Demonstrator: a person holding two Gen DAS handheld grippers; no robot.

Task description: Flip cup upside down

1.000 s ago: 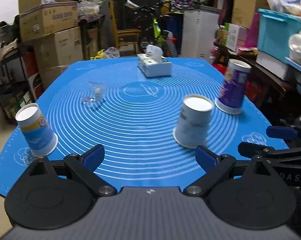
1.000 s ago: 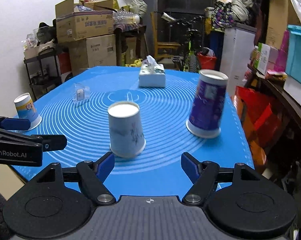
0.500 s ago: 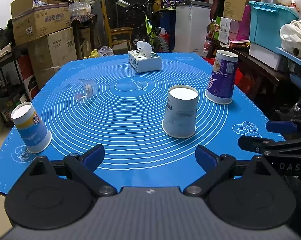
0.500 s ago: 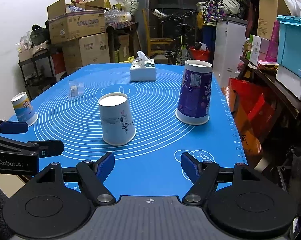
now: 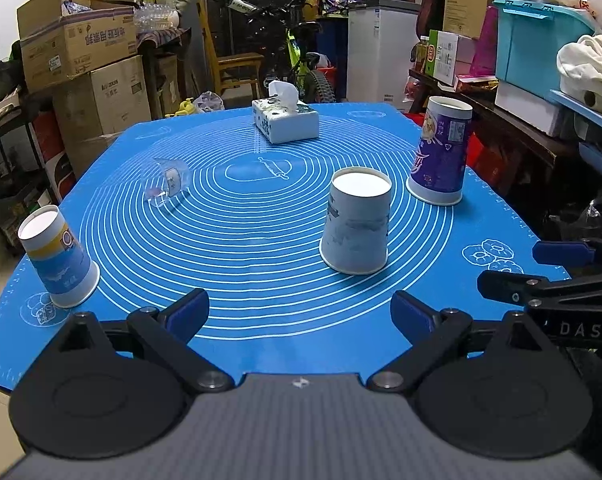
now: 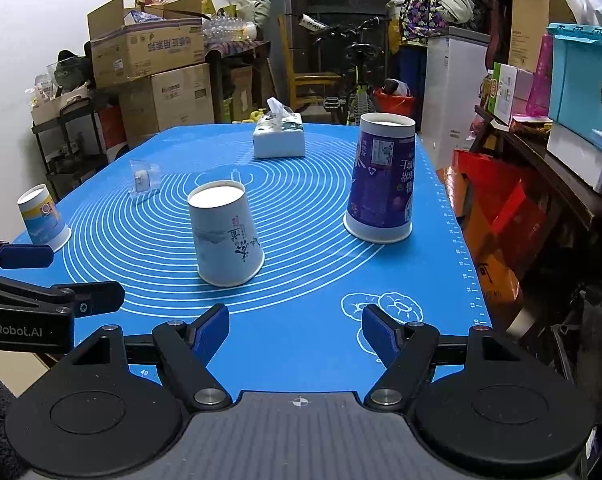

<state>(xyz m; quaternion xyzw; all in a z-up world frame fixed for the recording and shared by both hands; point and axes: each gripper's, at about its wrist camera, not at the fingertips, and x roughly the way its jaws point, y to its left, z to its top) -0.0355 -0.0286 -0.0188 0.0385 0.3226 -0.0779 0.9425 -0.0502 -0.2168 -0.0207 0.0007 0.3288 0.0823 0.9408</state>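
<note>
Three paper cups stand upside down on the blue mat (image 5: 261, 240). A white cup (image 5: 357, 224) stands in the middle, also in the right wrist view (image 6: 225, 236). A tall purple cup (image 5: 441, 152) stands at the right (image 6: 383, 180). A small blue and yellow cup (image 5: 57, 256) stands at the left edge (image 6: 41, 216). My left gripper (image 5: 299, 314) is open and empty near the mat's front edge. My right gripper (image 6: 295, 330) is open and empty, to the right of the left one.
A tissue box (image 5: 285, 118) stands at the far side of the mat. A small clear packet (image 5: 169, 184) lies left of centre. Cardboard boxes (image 5: 81, 48), a bicycle, a white fridge and shelves with bins surround the table.
Both grippers have pulled back from the cups toward the front edge of the mat and risen slightly. The cups have not moved.
</note>
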